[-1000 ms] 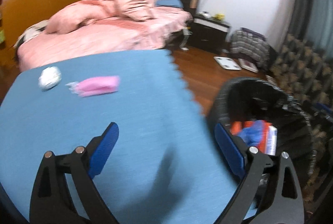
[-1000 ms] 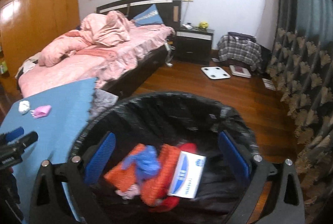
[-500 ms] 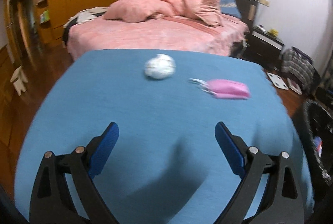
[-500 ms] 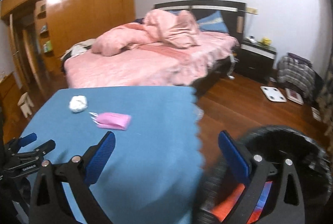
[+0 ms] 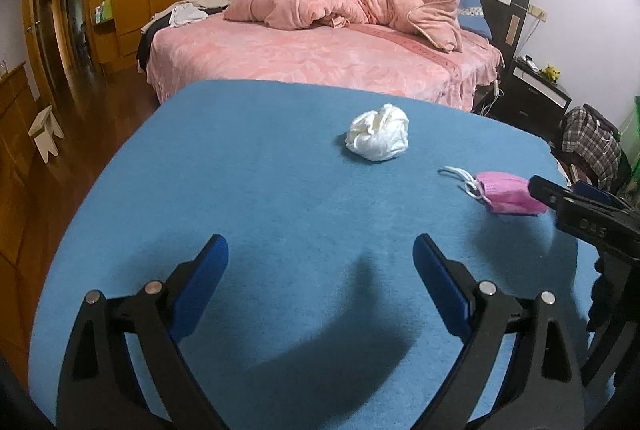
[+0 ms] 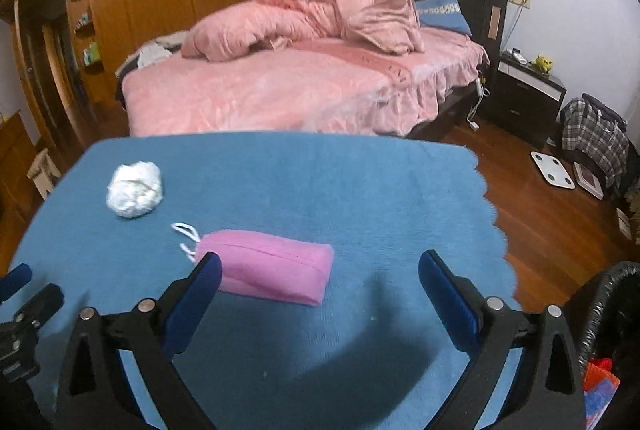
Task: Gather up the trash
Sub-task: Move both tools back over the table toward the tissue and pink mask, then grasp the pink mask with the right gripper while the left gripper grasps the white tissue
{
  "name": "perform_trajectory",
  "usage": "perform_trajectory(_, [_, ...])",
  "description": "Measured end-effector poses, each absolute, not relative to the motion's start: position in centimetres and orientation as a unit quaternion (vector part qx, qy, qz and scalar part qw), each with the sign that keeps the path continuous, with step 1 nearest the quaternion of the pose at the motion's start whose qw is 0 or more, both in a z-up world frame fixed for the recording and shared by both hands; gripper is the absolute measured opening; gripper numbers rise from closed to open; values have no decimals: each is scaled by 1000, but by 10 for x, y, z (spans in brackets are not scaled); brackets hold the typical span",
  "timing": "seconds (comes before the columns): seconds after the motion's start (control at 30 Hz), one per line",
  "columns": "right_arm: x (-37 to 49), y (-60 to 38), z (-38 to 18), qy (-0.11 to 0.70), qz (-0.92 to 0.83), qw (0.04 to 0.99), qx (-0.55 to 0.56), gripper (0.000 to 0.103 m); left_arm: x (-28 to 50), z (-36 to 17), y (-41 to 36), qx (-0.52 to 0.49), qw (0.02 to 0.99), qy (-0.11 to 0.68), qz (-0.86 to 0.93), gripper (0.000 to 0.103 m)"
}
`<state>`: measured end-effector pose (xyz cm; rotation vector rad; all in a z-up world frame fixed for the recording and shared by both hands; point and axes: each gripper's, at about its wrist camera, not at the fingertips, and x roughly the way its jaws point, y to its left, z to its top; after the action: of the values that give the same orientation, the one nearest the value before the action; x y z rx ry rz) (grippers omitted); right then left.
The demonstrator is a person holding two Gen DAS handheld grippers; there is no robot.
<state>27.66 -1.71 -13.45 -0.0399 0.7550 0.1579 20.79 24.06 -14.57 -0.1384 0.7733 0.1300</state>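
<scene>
A crumpled white paper ball (image 5: 378, 135) (image 6: 135, 188) and a folded pink face mask (image 5: 508, 192) (image 6: 272, 272) with white ear loops lie on the blue cloth-covered table (image 5: 260, 190) (image 6: 360, 190). My left gripper (image 5: 320, 270) is open above the near part of the table, well short of the paper ball, with nothing between its fingers. My right gripper (image 6: 320, 282) is open just behind the mask, its left finger next to the mask's near left end. In the left wrist view the right gripper (image 5: 576, 206) shows at the right edge, close to the mask.
A black-lined trash bin (image 6: 604, 334) holding orange and blue litter stands at the table's right side. A pink bed (image 5: 320, 50) lies beyond the table, with a nightstand (image 6: 528, 98), a white scale (image 6: 553, 170) and a plaid bag (image 6: 596, 134) on the wooden floor.
Both grippers have swung left from the trash bin to the table. The paper ball and mask now sit closer in both views; both grippers stay open.
</scene>
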Motion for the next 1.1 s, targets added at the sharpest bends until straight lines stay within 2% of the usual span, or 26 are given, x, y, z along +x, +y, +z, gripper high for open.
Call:
perform_trajectory(0.07, [281, -16, -140, 375, 75, 924, -23, 94, 209, -150, 243, -70, 919, 383, 62, 91])
perform_trajectory(0.2, [285, -10, -152, 397, 79, 914, -34, 82, 210, -153, 244, -73, 917, 388, 64, 91])
perform_trajectory(0.4, [280, 6, -157, 401, 112, 907, -63, 43, 211, -156, 243, -69, 914, 395, 65, 91])
perform_trajectory(0.7, [280, 3, -155, 399, 118, 908, -51, 39, 210, -158, 240, -62, 912, 400, 65, 91])
perform_trajectory(0.87, [286, -8, -149, 387, 115, 914, -19, 28, 222, -152, 241, -76, 917, 389, 52, 91])
perform_trajectory(0.93, [293, -9, -147, 385, 112, 916, -19, 20, 234, -148, 238, -74, 919, 384, 52, 91])
perform_trajectory(1.1, [306, -13, -147, 390, 114, 914, -12, 18, 275, -141, 224, -62, 926, 370, 40, 89])
